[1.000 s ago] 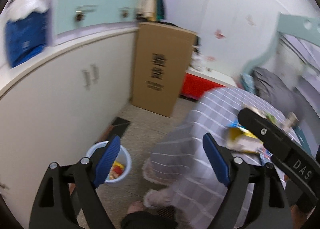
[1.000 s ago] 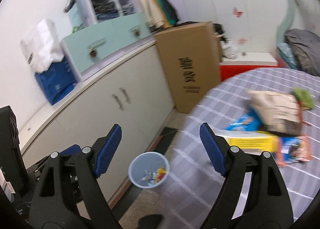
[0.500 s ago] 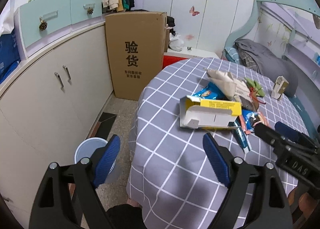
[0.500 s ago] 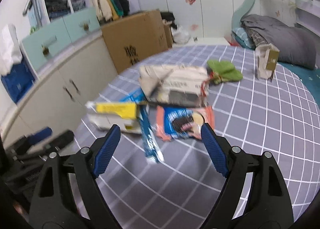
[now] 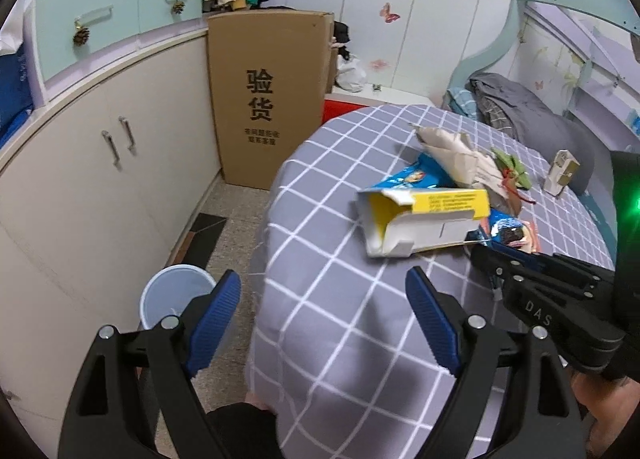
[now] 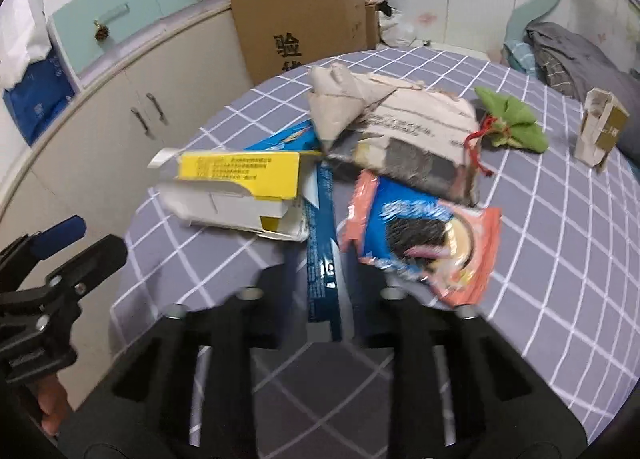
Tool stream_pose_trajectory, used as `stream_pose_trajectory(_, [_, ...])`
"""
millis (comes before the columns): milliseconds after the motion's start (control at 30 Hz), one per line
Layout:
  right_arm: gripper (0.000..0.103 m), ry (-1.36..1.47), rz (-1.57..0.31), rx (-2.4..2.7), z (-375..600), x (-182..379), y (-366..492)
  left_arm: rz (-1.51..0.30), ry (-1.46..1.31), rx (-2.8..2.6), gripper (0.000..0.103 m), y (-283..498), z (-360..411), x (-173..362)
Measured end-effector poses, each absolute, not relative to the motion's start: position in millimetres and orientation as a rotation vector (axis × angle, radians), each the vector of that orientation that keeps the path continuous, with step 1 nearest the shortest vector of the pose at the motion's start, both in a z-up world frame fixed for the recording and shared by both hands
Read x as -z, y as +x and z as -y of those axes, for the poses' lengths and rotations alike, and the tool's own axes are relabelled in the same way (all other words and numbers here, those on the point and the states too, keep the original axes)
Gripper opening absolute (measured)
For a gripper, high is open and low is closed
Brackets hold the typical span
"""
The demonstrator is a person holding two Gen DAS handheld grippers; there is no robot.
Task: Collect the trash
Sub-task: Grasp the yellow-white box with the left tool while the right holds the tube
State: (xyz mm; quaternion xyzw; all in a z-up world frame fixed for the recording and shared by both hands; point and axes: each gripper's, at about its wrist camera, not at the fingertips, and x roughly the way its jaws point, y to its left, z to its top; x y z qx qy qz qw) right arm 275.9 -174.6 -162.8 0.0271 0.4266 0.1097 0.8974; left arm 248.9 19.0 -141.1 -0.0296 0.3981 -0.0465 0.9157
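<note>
Left wrist view: our left hand-held gripper (image 5: 323, 323) hangs wide and empty over the near edge of the checked desk (image 5: 340, 339). Below on the floor stands a pale bin (image 5: 172, 291); we cannot tell what it holds. Trash is still piled on the desk: a yellow carton (image 5: 424, 223), crumpled paper (image 5: 460, 159).

Right wrist view: our right hand-held gripper (image 6: 326, 299) is closing on a long blue wrapper (image 6: 322, 259), which lies between the jaws, still resting on the desk. Beside it sit a cookie packet (image 6: 424, 243), a green pouch (image 6: 512, 123) and a small box (image 6: 600, 131). We judge collection barely begun, with almost everything left.
</note>
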Motion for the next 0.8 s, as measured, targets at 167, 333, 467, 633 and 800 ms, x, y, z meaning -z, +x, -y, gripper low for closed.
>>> stream_pose_trajectory(167, [0.016,0.097,-0.850,-0.194,196,160,261,-0.812,-0.053,0.171,0.083,256,0,143])
stream_pose_trajectory(333, [0.016,0.141,-0.825,-0.177,211,158,254,-0.810,-0.033,0.260,0.083,270,21,149])
stream_pose_trajectory(467, [0.016,0.176,-0.794,-0.164,220,153,249,-0.798,0.015,0.317,0.083,279,33,151])
stream_pose_trajectory(633, [0.016,0.216,-0.765,-0.174,225,150,244,-0.815,0.017,0.382,0.082,294,39,155])
stream_pose_trajectory(800, [0.016,0.217,-0.782,-0.182,224,154,247,-0.833,0.049,0.410,0.049,297,48,161])
